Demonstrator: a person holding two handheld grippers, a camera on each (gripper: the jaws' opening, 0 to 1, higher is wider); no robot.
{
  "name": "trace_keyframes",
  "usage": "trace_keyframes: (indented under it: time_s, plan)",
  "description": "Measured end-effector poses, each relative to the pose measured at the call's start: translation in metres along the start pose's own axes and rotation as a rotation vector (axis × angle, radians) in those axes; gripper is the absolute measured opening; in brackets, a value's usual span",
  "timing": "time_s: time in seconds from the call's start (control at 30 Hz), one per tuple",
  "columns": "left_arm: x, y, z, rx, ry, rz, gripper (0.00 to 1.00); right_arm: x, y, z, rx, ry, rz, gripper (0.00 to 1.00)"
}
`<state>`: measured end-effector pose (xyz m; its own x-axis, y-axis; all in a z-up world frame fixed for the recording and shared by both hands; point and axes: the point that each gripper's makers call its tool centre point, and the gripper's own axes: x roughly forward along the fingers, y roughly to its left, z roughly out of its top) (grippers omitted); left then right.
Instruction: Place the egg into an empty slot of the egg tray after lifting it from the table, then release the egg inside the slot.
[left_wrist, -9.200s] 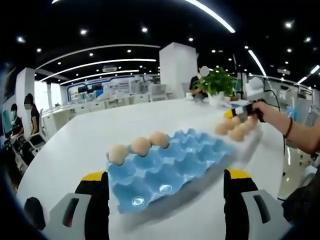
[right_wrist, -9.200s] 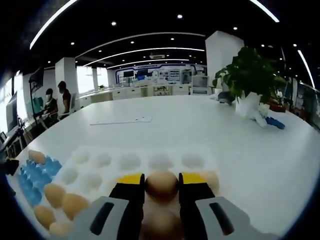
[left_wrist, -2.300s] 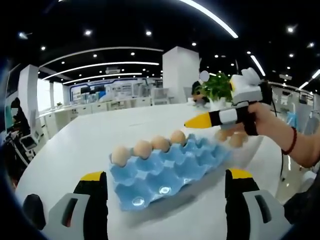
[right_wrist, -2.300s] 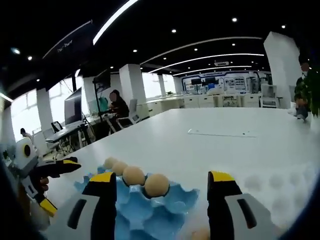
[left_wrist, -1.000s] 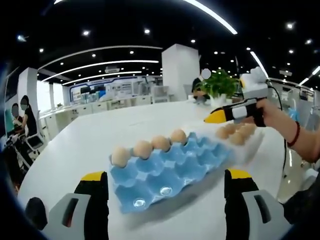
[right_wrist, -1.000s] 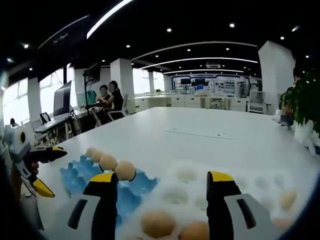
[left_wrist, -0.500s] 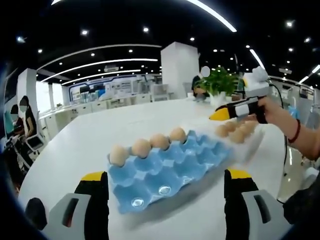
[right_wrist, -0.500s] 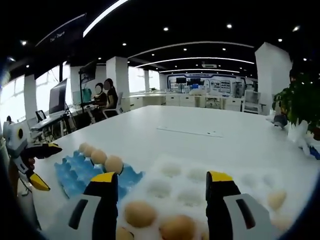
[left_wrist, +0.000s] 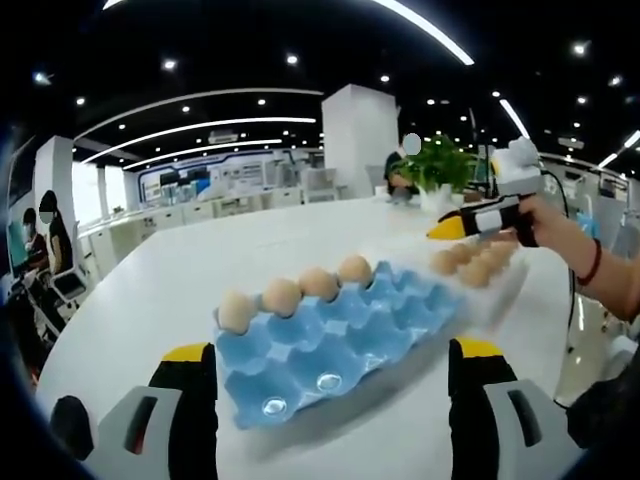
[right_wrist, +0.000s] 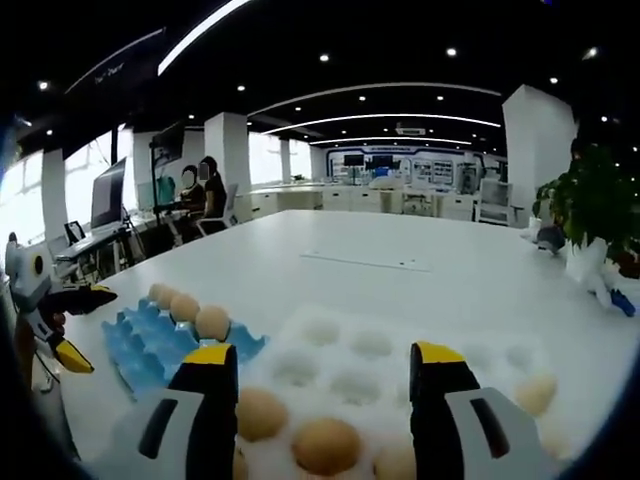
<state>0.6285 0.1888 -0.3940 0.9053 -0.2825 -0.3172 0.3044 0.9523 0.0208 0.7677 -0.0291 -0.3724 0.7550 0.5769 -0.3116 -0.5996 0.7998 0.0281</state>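
The blue egg tray (left_wrist: 330, 335) lies on the white table with a row of brown eggs (left_wrist: 300, 290) along its far edge. My left gripper (left_wrist: 331, 350) stands open just in front of it, nothing between its jaws. My right gripper (left_wrist: 478, 218), held by a hand, hovers over a white tray (left_wrist: 480, 268) of eggs at the right. In the right gripper view my right gripper (right_wrist: 325, 360) is open above the white tray (right_wrist: 380, 345), with brown eggs (right_wrist: 325, 445) just ahead of its jaws. The blue tray (right_wrist: 140, 340) sits to the left there, beside my left gripper (right_wrist: 55, 325).
A potted plant (right_wrist: 590, 215) stands at the table's far right, and a paper sheet (right_wrist: 365, 262) lies farther back. People (right_wrist: 195, 190) sit at desks behind the table. The person's arm (left_wrist: 600, 275) reaches in from the right.
The right gripper, earlier shut on an egg, is now open, and the blue tray's egg row is one longer. It has swung back from the blue tray over the white tray.
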Motion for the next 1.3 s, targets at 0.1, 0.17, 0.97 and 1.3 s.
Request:
trace_keyframes:
  time_s: [0.1, 0.17, 0.97, 1.3]
  plan:
    - [0.001, 0.001, 0.000, 0.001, 0.001, -0.001, 0.98, -0.001, -0.003, -0.002, 0.000, 0.004, -0.009, 0.72]
    - [0.001, 0.001, 0.000, -0.001, -0.001, -0.001, 0.98, -0.003, -0.005, -0.003, -0.002, 0.006, -0.013, 0.72]
    - [0.004, 0.000, 0.002, 0.009, 0.009, -0.002, 0.97, -0.032, -0.065, -0.018, 0.023, 0.017, -0.116, 0.71]
    - [0.008, 0.000, 0.004, 0.012, 0.009, -0.004, 0.97, -0.041, -0.085, -0.021, 0.039, 0.013, -0.154, 0.71]
